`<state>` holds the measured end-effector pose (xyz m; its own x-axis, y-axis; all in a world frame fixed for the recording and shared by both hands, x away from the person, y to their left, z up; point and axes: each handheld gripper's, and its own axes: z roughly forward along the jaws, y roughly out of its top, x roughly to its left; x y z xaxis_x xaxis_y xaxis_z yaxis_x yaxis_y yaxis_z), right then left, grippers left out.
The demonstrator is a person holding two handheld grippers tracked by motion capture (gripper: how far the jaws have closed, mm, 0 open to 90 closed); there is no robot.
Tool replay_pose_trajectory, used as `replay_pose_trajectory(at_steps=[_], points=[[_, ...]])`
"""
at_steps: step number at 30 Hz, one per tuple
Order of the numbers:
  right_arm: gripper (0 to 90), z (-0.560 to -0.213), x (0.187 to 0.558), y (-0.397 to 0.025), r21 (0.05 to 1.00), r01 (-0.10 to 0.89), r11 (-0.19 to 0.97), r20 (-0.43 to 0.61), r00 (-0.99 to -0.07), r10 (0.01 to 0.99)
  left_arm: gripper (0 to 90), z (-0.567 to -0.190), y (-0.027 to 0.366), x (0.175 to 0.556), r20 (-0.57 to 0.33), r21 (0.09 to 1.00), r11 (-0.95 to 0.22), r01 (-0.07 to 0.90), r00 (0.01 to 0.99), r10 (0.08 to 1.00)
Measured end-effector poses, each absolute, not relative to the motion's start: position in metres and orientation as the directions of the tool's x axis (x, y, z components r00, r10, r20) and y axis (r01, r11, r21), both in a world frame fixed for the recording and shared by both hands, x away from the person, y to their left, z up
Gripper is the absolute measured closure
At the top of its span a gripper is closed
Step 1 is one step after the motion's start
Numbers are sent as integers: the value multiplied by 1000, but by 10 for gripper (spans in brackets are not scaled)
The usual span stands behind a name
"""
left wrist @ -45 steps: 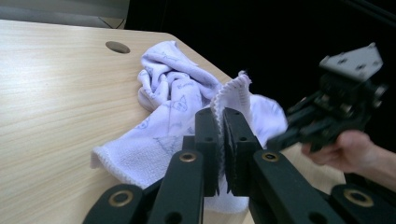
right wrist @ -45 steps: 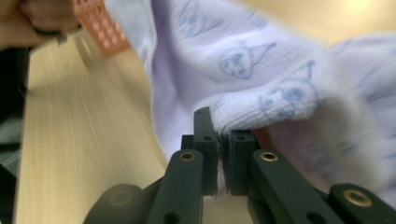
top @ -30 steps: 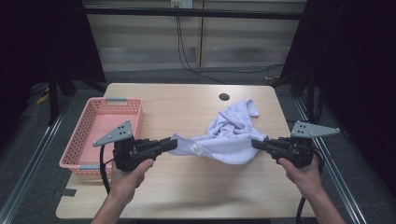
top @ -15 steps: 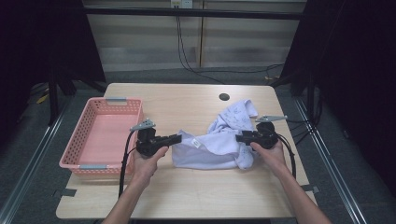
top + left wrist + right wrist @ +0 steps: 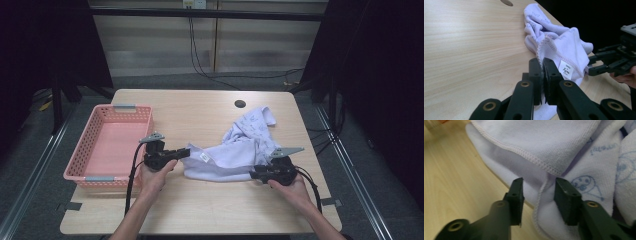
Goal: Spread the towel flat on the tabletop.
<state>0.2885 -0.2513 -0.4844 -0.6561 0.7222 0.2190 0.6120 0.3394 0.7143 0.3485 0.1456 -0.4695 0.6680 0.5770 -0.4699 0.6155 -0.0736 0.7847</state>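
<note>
towel (image 5: pixel 235 155) on table (image 5: pixel 200 120), left tool (image 5: pixel 542 75) clamped on its hem, right tool (image 5: pixel 537 195) jaws apart around a fold

High view: above your side, facing forward and down over the table (image 5: pixel 200 210). Both tool views: low, close, looking along their jaws. All three share the towel (image 5: pixel 235 155).

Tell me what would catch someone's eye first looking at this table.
The crumpled pale lilac towel right of the table's middle, stretched between two hand-held tools. The left gripper is clamped on its stitched edge beside a small white label, while the right gripper stands open around a hem at the towel's near right edge. A pink basket sits at the table's left edge.
</note>
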Motion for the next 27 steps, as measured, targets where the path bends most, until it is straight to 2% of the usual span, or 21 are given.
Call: replay_pose_trajectory(at_steps=[2,4,7,8,10,12,15,18,19,20,22,23,25,27], points=[[549,-489,296,-248,716,611,339,207,-649,732,861,-469,145,348,-468,787,-75,613,671,575],[561,-490,300,-245,720,604,341,172,-632,755,861,-469,145,348,-459,791,-82,606,677,575],[820,-493,305,-244,706,604,369,118,-614,780,863,-465,147,345,-452,798,-79,597,681,576],[869,-491,304,-248,715,606,348,147,-617,773,864,-463,148,344,-451,801,-75,594,681,578],[888,-482,300,-261,742,603,292,178,-598,782,866,-458,152,340,-441,808,-71,585,681,585],[889,-473,296,-278,768,591,245,186,-572,798,868,-453,154,336,-436,818,-57,573,682,587],[889,-463,291,-314,794,589,151,199,-487,850,869,-448,156,330,-421,823,-63,564,681,600],[888,-465,286,-339,789,602,120,185,-420,889,869,-447,157,324,-416,821,-80,566,688,594],[876,-469,284,-345,778,616,123,186,-412,892,869,-447,157,323,-411,820,-87,566,688,598],[818,-471,282,-346,770,626,126,180,-402,898,869,-448,157,322,-398,819,-103,565,687,608],[655,-473,278,-345,764,629,145,154,-396,905,867,-451,157,322,-380,816,-132,563,693,613],[617,-471,276,-345,774,617,140,160,-405,900,867,-453,157,323,-380,814,-130,565,689,617],[595,-460,269,-341,812,568,133,163,-439,884,866,-457,158,325,-387,808,-125,575,679,623],[653,-452,261,-333,831,539,138,163,-472,866,865,-458,158,326,-391,808,-124,576,682,618]])
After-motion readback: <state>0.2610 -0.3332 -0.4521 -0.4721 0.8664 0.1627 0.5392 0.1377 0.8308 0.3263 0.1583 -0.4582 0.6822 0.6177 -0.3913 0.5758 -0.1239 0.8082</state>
